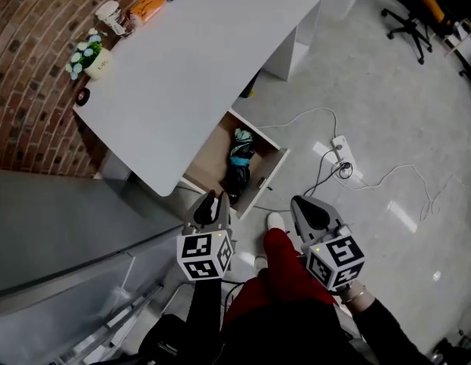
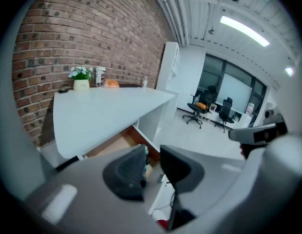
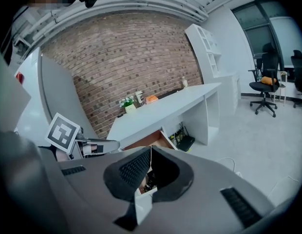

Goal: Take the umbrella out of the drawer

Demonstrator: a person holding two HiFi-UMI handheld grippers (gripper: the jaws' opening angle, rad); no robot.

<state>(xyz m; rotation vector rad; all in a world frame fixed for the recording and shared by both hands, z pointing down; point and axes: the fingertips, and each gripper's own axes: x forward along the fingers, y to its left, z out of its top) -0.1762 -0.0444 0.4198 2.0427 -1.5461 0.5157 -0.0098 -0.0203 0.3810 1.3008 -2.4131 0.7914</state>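
The umbrella (image 1: 240,158), folded, dark with a teal band, lies in the open wooden drawer (image 1: 270,175) under the white desk (image 1: 205,59). Both grippers hang above the floor in front of the drawer, short of it and touching nothing. My left gripper (image 1: 213,198) points at the drawer's near left corner; in the left gripper view its jaws (image 2: 153,165) stand a little apart with nothing between them. My right gripper (image 1: 301,204) is to the right of the drawer front. Its fingertips (image 3: 151,149) meet, and the drawer's wood (image 3: 152,139) shows just beyond them.
A flower pot (image 1: 91,58) and an orange item (image 1: 148,7) sit at the desk's far edge by the brick wall. A power strip with cables (image 1: 343,152) lies on the floor to the right. The person's red leg and white shoe (image 1: 275,223) stand between the grippers. Office chairs (image 1: 410,17) stand far right.
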